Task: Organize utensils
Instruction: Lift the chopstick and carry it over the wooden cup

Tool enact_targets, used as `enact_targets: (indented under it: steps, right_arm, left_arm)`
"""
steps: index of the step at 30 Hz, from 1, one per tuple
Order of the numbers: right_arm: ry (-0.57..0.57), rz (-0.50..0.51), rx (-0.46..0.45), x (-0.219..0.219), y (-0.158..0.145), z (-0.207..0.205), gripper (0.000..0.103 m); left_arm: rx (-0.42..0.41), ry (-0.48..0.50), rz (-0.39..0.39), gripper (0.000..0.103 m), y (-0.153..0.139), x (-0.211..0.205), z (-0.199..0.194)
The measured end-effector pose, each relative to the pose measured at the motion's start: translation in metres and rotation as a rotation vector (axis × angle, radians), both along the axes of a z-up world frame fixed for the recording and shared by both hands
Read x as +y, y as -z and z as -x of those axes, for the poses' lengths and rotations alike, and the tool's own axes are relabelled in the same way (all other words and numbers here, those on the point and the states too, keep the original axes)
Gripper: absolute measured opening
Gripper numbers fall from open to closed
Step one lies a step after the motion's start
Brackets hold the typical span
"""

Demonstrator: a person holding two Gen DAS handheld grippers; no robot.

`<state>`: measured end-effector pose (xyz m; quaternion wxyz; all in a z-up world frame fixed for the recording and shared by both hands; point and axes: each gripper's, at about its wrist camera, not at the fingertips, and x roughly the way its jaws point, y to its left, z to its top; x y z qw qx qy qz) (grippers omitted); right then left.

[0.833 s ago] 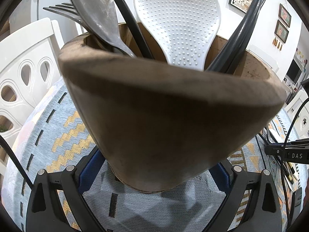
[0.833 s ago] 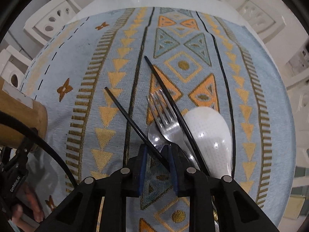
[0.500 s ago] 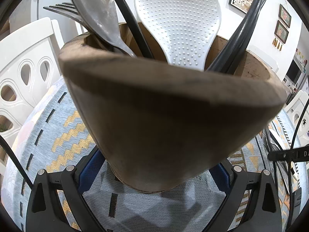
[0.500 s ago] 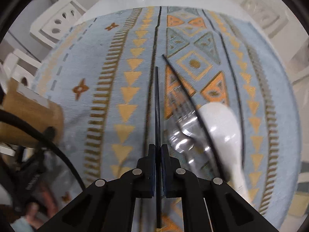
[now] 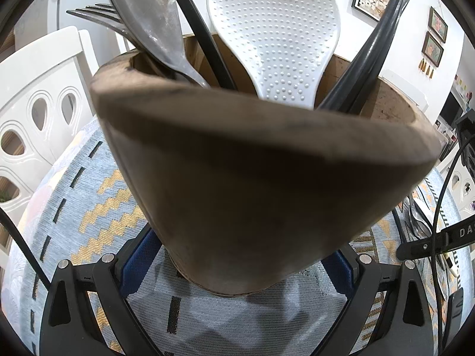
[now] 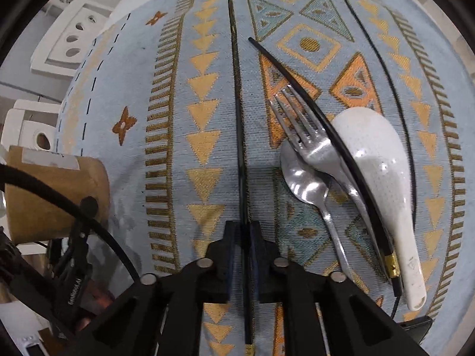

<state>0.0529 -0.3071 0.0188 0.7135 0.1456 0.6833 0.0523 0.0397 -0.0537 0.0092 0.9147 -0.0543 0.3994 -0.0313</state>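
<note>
Lying between the jaws of the right gripper [image 6: 243, 237] is a black chopstick [image 6: 239, 103]. The jaws are narrow, but they have just been opening a little. I can see small gaps on both sides of the stick, so the pads do not seem to squeeze it.

The chopstick points straight ahead, the same way the fingers point. It runs long and flat over the cloth [image 6: 178, 89], and its gold end sticks out behind the jaws.

The left gripper [image 5: 237, 267] holds the cup [image 5: 252, 178] low down, with a blue pad on each side. The cup stands upright on the cloth. It already has a white spoon [image 5: 273, 29], a metal spoon [image 5: 148, 20], a fork [image 5: 92, 16] and some black sticks [image 5: 371, 44] in it.

From the right gripper, the cup [image 6: 53, 195] is off to the left and close by. That is the way the chopstick has to go. I think the right gripper must first grip it tight. Then the stick has to turn from flat to pointing down, or it will not slide into the cup.

On the right side lie another chopstick [image 6: 297, 86], a second fork [image 6: 299, 124], a shiny spoon [image 6: 305, 184] and a white scoop [image 6: 377, 163], all piled together. The right gripper is the nearer one for those too.
</note>
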Motion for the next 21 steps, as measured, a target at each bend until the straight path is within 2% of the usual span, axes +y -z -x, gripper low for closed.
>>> enact_targets:
  steps: [2, 3, 7, 9, 11, 15, 21]
  right_arm:
    - [-0.006, -0.010, -0.015, 0.005, 0.000, -0.002, 0.030]
    - [-0.014, 0.013, -0.027, 0.009, -0.001, -0.001, 0.030]
    - [-0.103, 0.179, -0.104, 0.036, -0.004, 0.005, 0.022]
    - [-0.118, 0.218, -0.133, 0.042, -0.004, 0.008, 0.017]
    - [-0.115, 0.236, -0.150, 0.043, -0.006, 0.009, 0.006]
    - [-0.069, 0.160, -0.194, 0.033, -0.017, 0.014, 0.005]
    - [-0.025, 0.073, -0.344, 0.027, -0.062, 0.022, 0.005]
  left_arm:
    - [0.000, 0.000, 0.000, 0.098, 0.000, 0.000, 0.000]
    - [0.000, 0.000, 0.001, 0.098, 0.000, 0.000, 0.000]
    - [0.000, 0.000, 0.000, 0.098, 0.000, 0.000, 0.000]
    - [0.000, 0.000, 0.000, 0.098, 0.000, 0.001, 0.000]
    - [0.000, 0.000, 0.000, 0.098, 0.000, 0.000, 0.000]
    - [0.000, 0.000, 0.001, 0.098, 0.001, 0.002, 0.000]
    - [0.000, 0.000, 0.001, 0.098, 0.001, 0.002, 0.000]
